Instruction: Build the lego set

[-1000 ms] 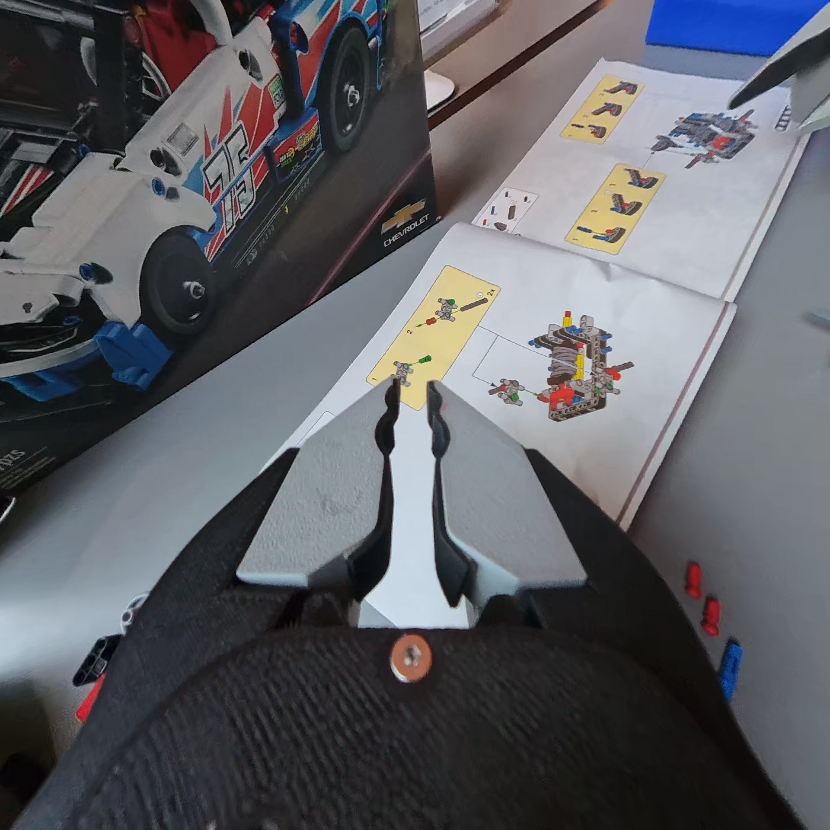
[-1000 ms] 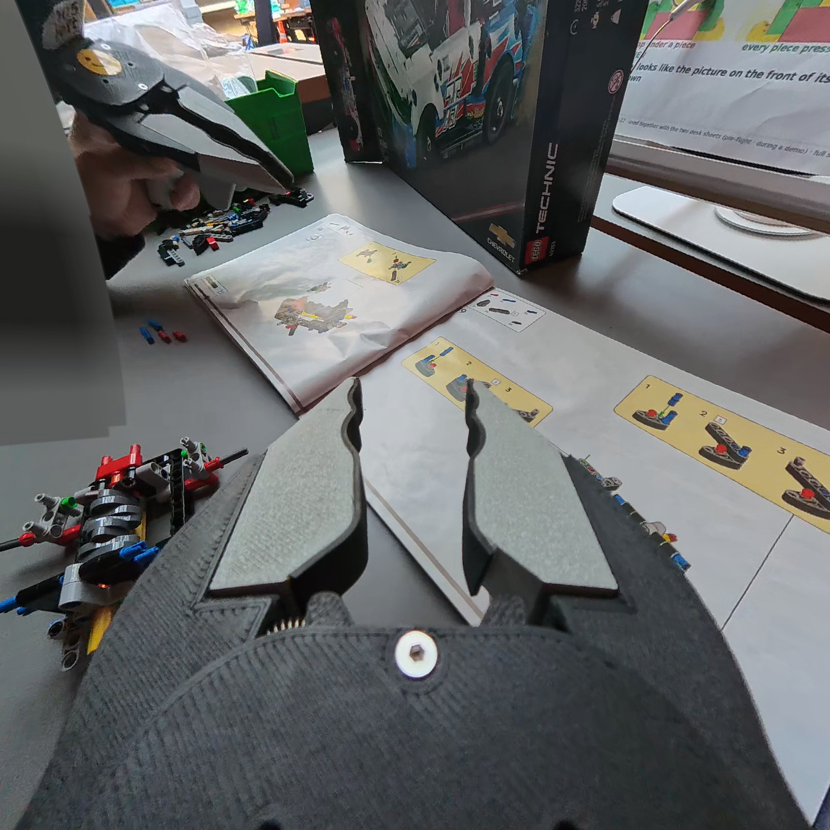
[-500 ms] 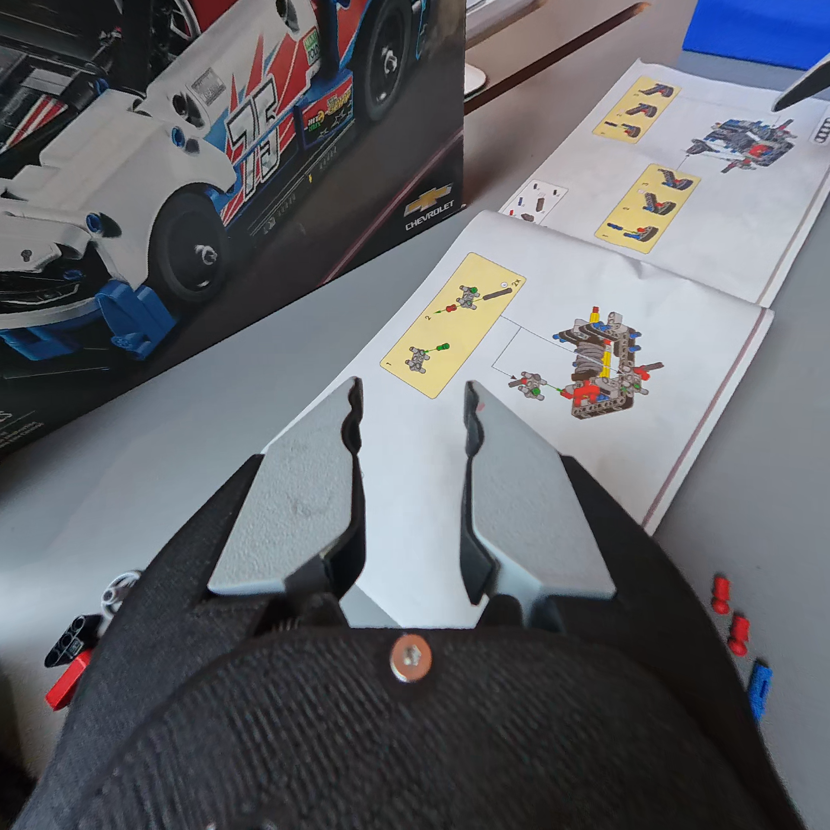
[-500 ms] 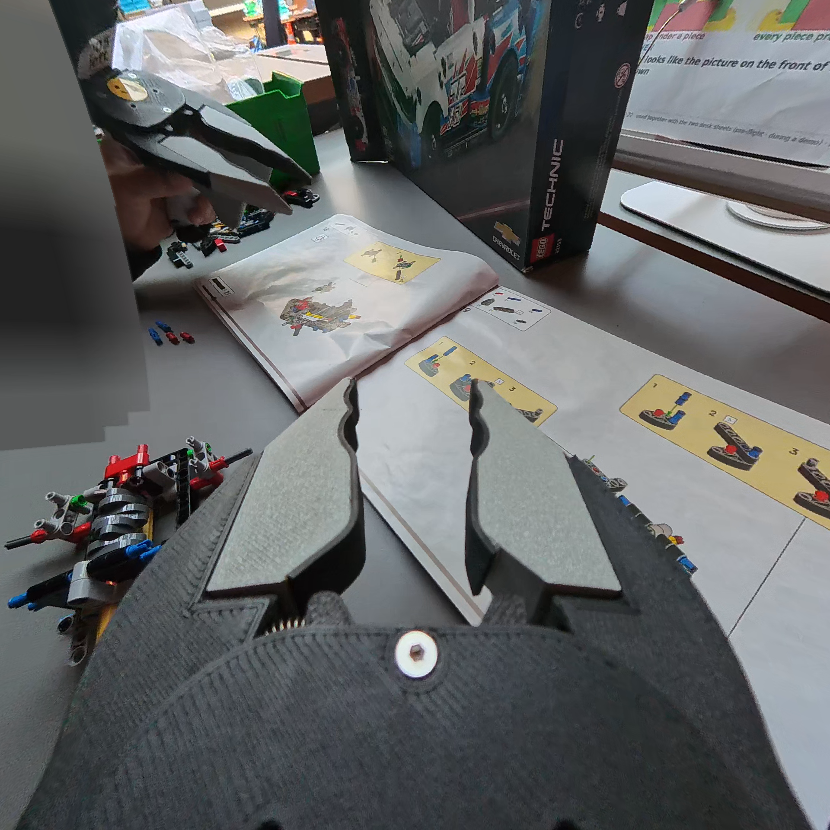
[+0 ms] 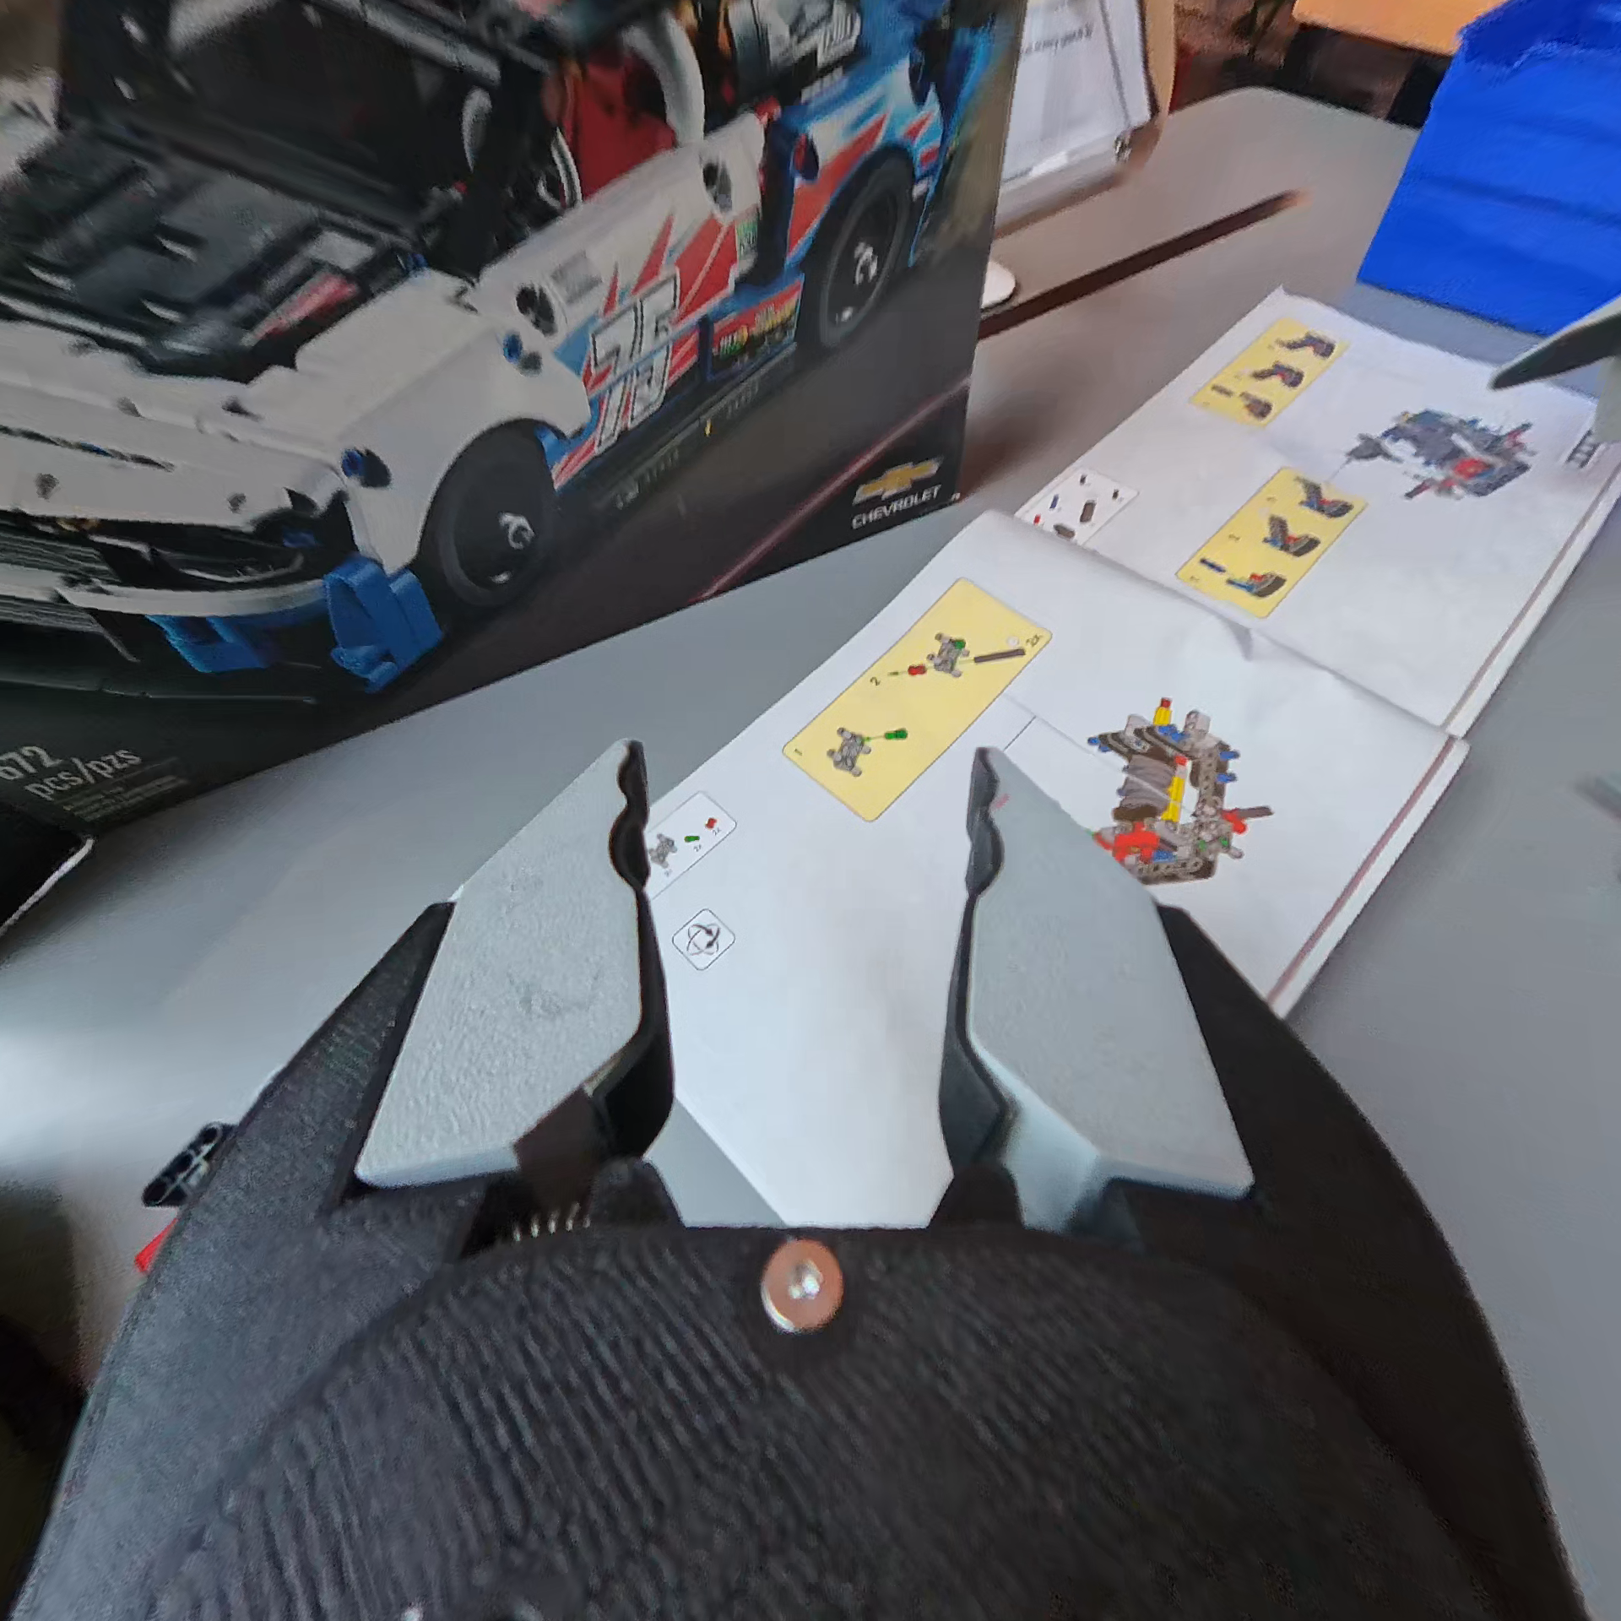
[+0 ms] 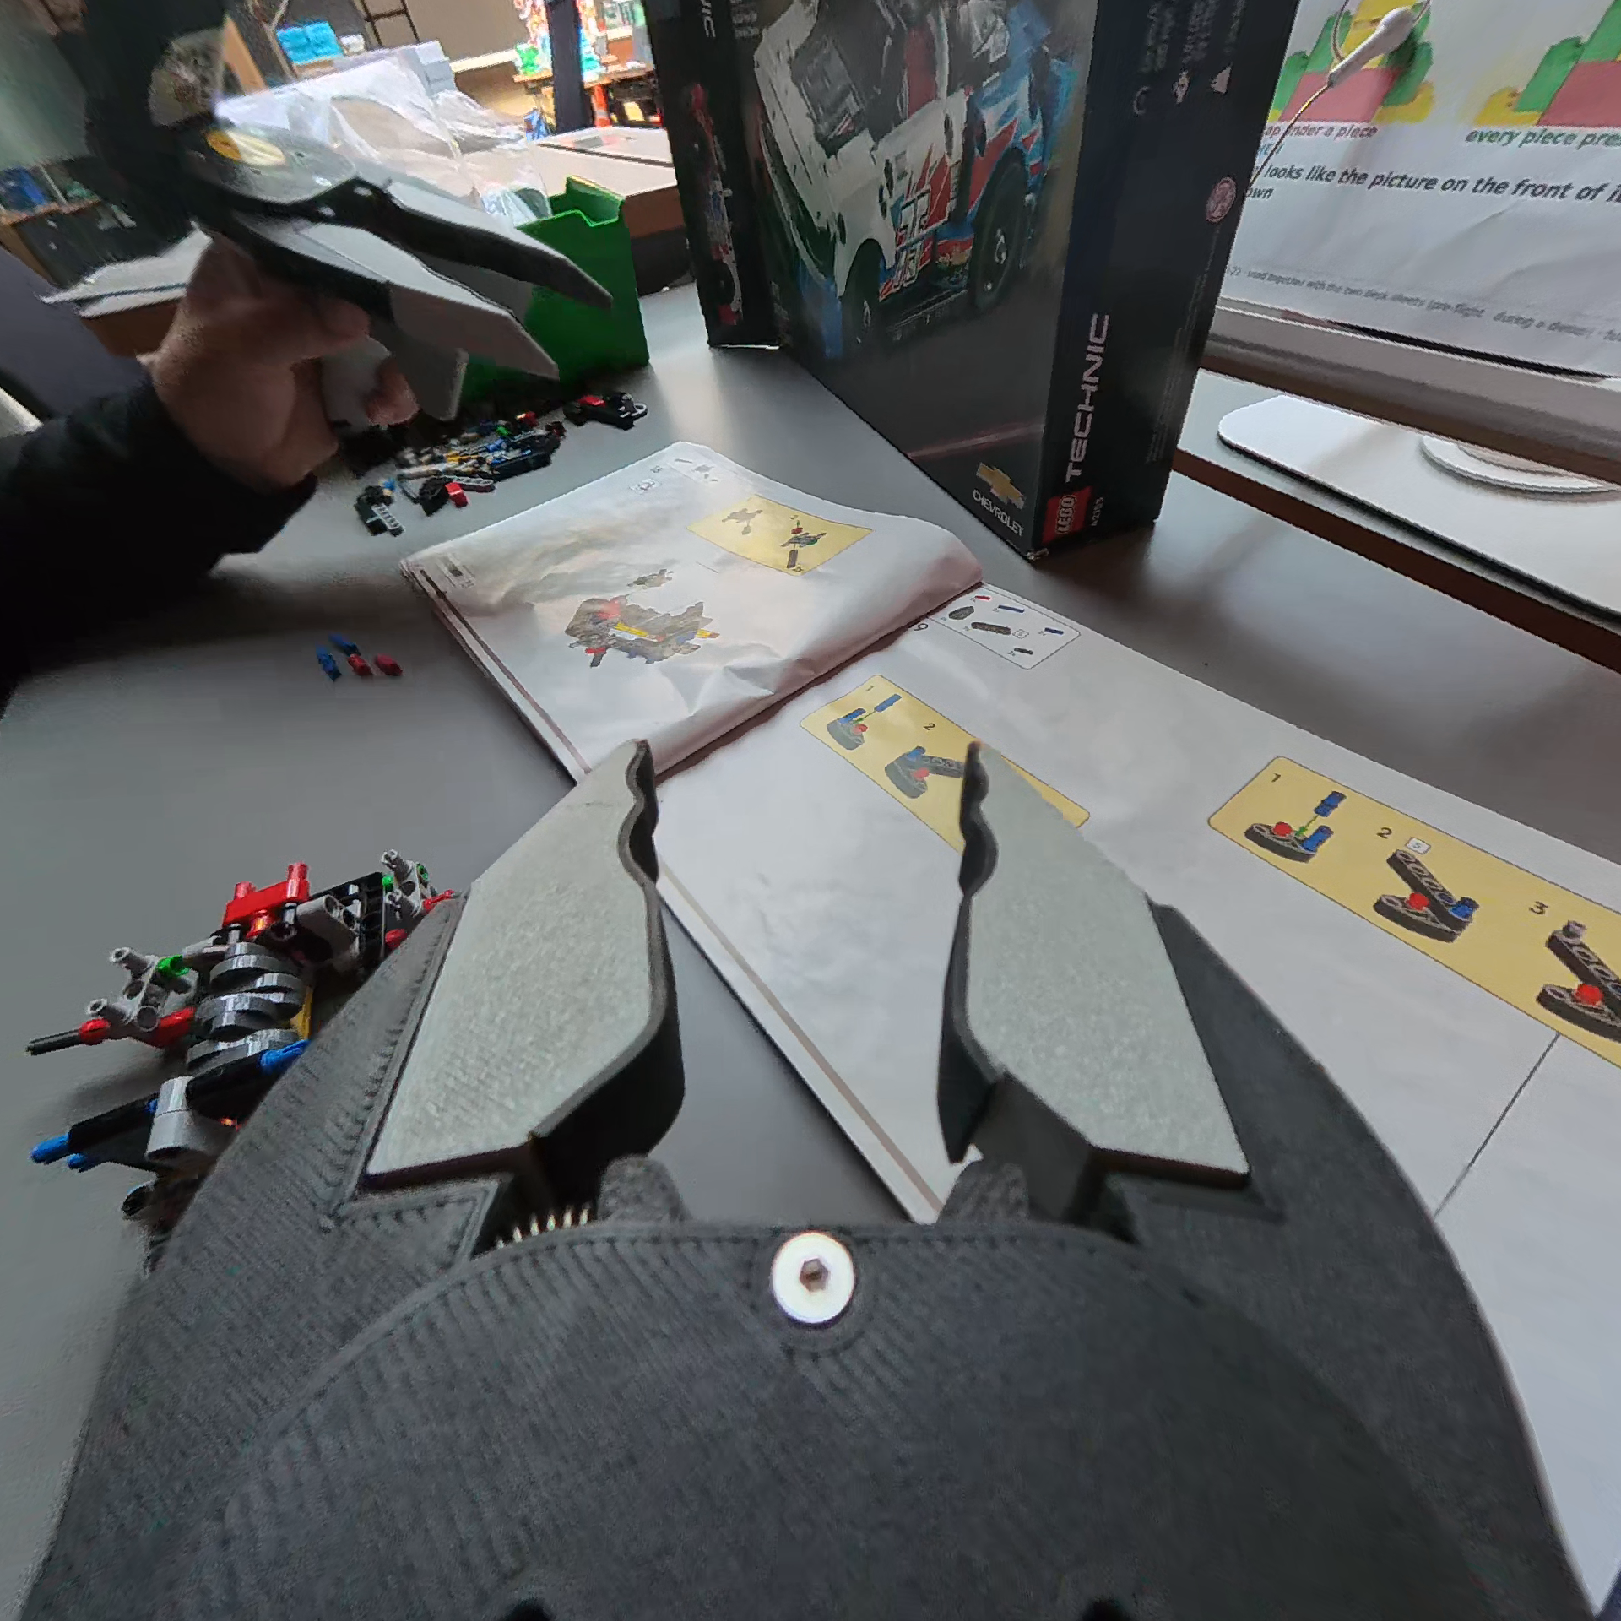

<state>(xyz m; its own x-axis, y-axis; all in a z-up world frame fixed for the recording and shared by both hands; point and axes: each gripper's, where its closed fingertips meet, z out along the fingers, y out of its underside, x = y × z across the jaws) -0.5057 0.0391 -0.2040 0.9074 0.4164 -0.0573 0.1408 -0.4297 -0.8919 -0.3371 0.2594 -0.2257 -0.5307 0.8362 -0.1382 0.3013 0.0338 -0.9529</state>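
My left gripper (image 5: 803, 789) is open and empty, held in the air over the open instruction booklet (image 5: 1140, 667). It also shows in the right wrist view (image 6: 561, 324), held up in a hand at the far left. My right gripper (image 6: 803, 807) is open and empty above the booklet's near page (image 6: 1140, 877). The partly built lego assembly (image 6: 237, 974), grey and black with red, blue and green pins, lies on the grey table to the left of my right gripper. The right gripper's tip (image 5: 1553, 351) shows at the right edge of the left wrist view.
The set's box (image 5: 439, 351) stands upright behind the booklet, and also shows in the right wrist view (image 6: 965, 263). Loose pieces lie in a pile (image 6: 491, 447) by a green bin (image 6: 579, 281). Small red and blue pins (image 6: 355, 656) lie left of the booklet. A blue bin (image 5: 1509, 175) stands far right.
Both grippers have opened wider, the left from nearly shut to wide open. The left gripper has risen and tilted up a little. Nothing was taken hold of.
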